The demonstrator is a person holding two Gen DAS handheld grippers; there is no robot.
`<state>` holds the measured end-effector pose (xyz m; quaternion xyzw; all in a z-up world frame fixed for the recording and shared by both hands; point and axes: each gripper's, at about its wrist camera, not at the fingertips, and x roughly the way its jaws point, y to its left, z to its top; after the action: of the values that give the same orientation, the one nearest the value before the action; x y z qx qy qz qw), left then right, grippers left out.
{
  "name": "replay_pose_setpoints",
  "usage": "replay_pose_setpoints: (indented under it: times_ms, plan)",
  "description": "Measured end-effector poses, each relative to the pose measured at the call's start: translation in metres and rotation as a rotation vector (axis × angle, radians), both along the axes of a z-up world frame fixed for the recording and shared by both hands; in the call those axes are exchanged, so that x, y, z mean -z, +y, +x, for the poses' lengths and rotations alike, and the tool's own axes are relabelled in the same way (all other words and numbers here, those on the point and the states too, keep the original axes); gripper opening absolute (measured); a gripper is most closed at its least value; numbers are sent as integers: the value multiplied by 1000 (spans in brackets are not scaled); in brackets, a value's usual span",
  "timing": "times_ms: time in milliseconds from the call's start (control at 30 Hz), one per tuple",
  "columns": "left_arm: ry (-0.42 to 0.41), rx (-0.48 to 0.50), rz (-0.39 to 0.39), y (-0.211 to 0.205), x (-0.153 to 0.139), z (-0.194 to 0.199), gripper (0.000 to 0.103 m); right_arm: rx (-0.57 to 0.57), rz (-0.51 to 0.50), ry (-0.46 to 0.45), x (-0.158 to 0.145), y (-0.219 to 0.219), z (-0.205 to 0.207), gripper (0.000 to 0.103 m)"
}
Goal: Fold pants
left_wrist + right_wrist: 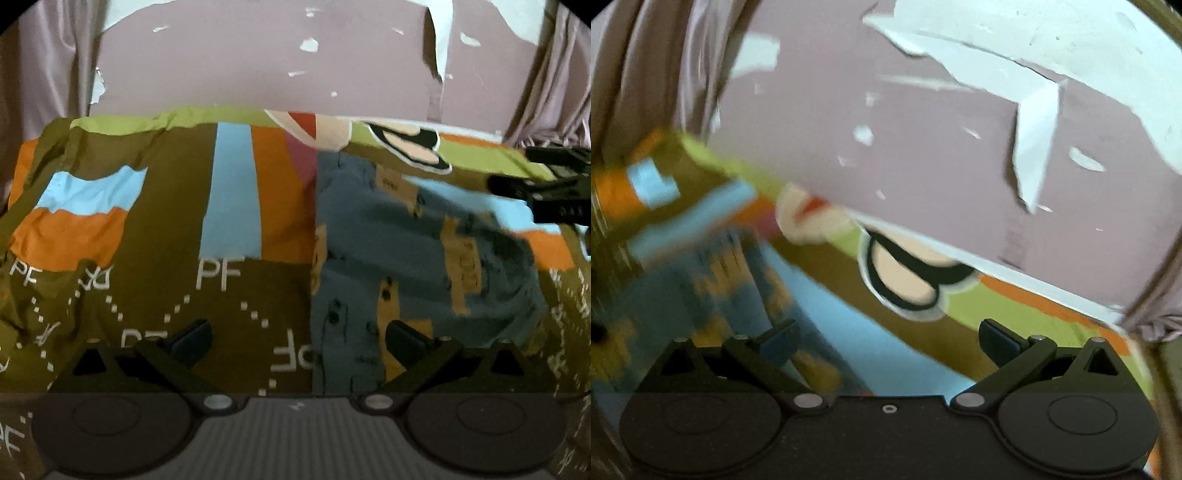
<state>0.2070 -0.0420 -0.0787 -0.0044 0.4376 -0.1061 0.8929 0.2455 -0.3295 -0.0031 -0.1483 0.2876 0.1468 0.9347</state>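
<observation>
The pants (417,258) are blue-grey with orange-yellow patches. They lie bunched in a compact heap on the patterned bedsheet (229,192), right of centre in the left wrist view. My left gripper (299,341) is open just above the heap's near left edge, one finger over the sheet and the other over the cloth, with nothing between them. The right gripper's black fingers (517,186) hover beyond the heap's far right side. In the blurred right wrist view the pants (701,291) are at the left, and my right gripper (888,341) is open and empty above the sheet (871,332).
A pinkish wall (258,66) with peeling paint rises straight behind the bed's far edge. Pale curtains hang at the left (40,74) and the right (554,85). The sheet is wrinkled to the left of the pants.
</observation>
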Motion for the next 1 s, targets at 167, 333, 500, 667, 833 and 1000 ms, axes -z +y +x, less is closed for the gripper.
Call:
replay_pose_setpoints:
  times_ms: [167, 333, 500, 667, 833, 1000]
  plan:
    - [18, 21, 6, -8, 2, -1, 103, -140, 66, 171, 20, 64, 41, 102]
    - [39, 39, 32, -9, 10, -6, 103, -116, -153, 75, 44, 96, 53, 102]
    - [40, 50, 23, -6, 10, -9, 103, -101, -13, 28, 11, 67, 50, 102]
    - [40, 36, 26, -9, 10, -8, 103, -115, 72, 29, -10, 37, 34, 102]
    - [44, 30, 24, -10, 10, -7, 103, -128, 142, 88, -4, 13, 12, 102]
    - [36, 43, 3, -7, 5, -3, 103, -116, 160, 122, 5, -15, -10, 102]
